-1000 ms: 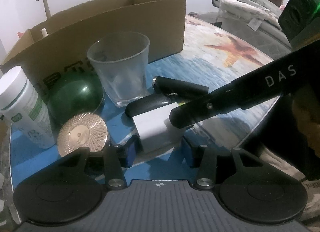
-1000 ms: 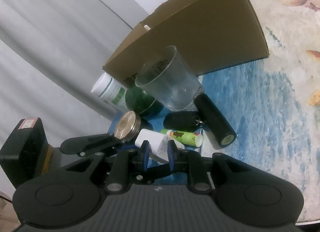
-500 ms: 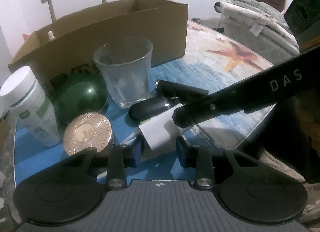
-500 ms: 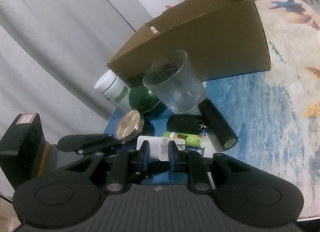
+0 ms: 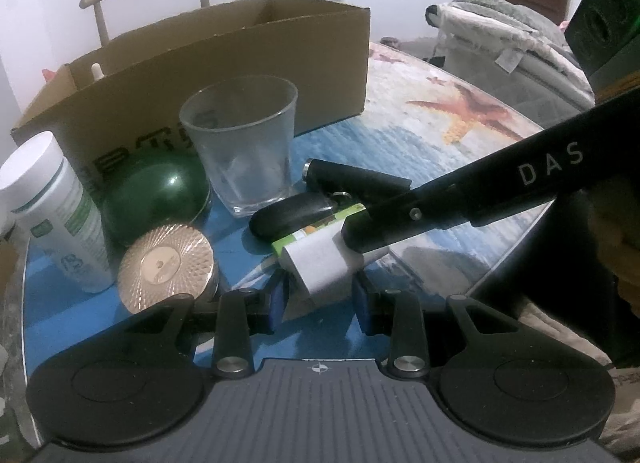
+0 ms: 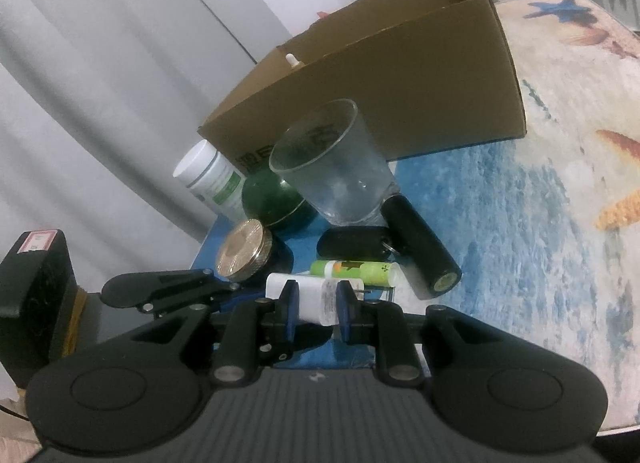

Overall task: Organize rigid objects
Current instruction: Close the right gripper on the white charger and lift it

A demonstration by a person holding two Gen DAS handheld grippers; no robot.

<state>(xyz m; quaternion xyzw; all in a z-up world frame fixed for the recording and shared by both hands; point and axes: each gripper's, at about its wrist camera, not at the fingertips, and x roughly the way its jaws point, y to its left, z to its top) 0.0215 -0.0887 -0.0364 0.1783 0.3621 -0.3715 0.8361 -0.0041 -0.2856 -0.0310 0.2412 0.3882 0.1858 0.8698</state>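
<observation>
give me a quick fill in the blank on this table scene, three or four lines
1. Both claws close on the same small ____ tube.
2. The clear glass stands ____ in front of the cardboard box.
3. The dome-shaped object beside the glass is dark ____.
4. The gold-topped jar sits beside the white bottle, whose cap is ____.

Missing words: white; upright; green; white

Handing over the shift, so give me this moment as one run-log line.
left claw: closing around white tube | right claw: shut on white tube | cardboard box: behind the cluster | glass cup: upright
</observation>
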